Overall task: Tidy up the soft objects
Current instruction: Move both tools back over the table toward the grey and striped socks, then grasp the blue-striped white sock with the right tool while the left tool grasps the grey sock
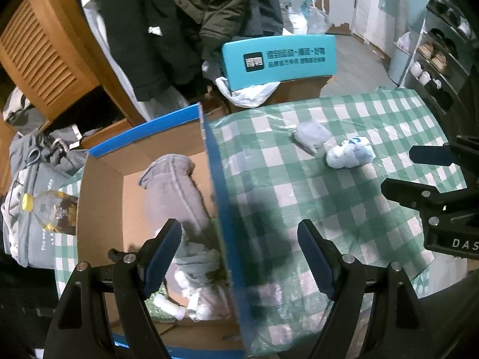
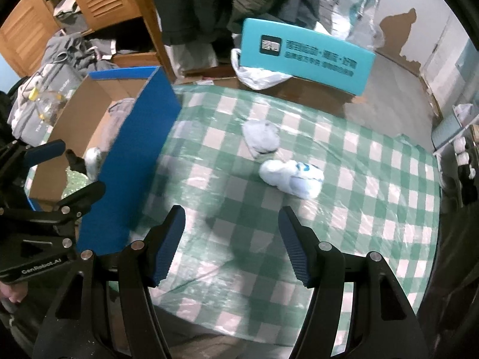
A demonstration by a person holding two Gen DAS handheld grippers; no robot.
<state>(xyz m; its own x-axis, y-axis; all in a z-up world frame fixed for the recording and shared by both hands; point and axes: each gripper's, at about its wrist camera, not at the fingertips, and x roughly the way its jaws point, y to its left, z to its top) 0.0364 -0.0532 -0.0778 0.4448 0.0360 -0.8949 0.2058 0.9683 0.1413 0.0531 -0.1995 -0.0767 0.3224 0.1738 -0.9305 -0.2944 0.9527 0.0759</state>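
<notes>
A blue cardboard box (image 1: 221, 197) (image 2: 131, 161) stands at the table's left end, holding grey pants (image 1: 173, 191) and other soft items. Two sock bundles lie on the checked cloth: a grey one (image 1: 311, 134) (image 2: 262, 139) and a white one with blue print (image 1: 350, 152) (image 2: 292, 178). My left gripper (image 1: 239, 260) hangs open over the box's right wall, with nothing between its fingers. My right gripper (image 2: 232, 245) is open over bare cloth, short of the white bundle. Each gripper also shows at the edge of the other's view, the right gripper (image 1: 419, 173) and the left gripper (image 2: 74, 167).
A green-and-white checked cloth under clear plastic covers the table (image 2: 374, 209). A teal box (image 2: 305, 56) and a white bag (image 2: 260, 74) sit behind the table. Dark jackets (image 1: 179, 15), a wooden cabinet (image 1: 45, 51), a bottle with yellow cap (image 1: 51, 206) and a shelf rack (image 1: 440, 59) surround it.
</notes>
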